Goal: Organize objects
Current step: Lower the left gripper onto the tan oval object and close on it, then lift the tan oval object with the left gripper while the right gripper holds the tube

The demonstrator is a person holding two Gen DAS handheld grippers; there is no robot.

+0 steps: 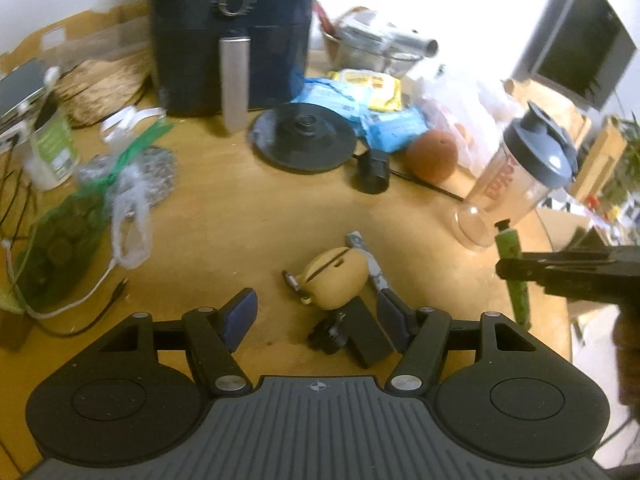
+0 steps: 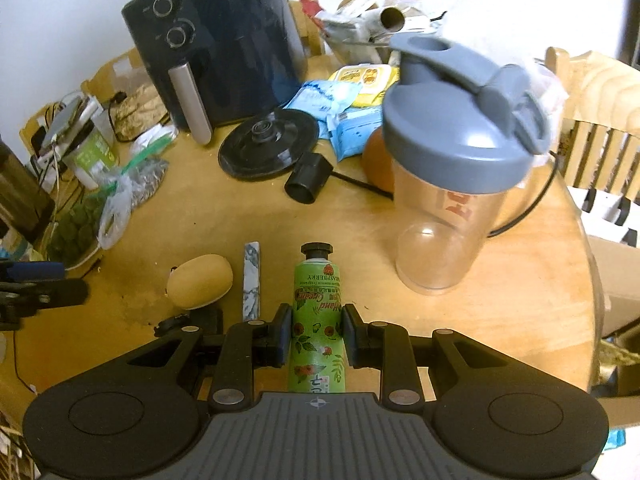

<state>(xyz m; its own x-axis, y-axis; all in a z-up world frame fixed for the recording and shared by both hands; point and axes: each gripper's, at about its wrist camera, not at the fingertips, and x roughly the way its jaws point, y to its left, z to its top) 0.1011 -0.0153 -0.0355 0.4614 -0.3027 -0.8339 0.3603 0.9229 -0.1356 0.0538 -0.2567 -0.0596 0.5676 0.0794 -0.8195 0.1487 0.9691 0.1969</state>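
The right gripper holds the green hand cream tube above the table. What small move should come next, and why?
Probably carry the hand cream tube to a bare part of the table and set it down there. The right gripper is shut on the tube. The shaker bottle stands close ahead on the right, so steer clear of it. The left gripper is open and empty.

Both fisheye views bend strongly at the edges, with dark corners. Bright light blows out the wall (image 1: 460, 8) behind the clutter to plain white. The wooden table (image 1: 240, 208) is evenly lit with soft shadows. The shaker bottle (image 2: 460, 152) and far objects look slightly smeared.
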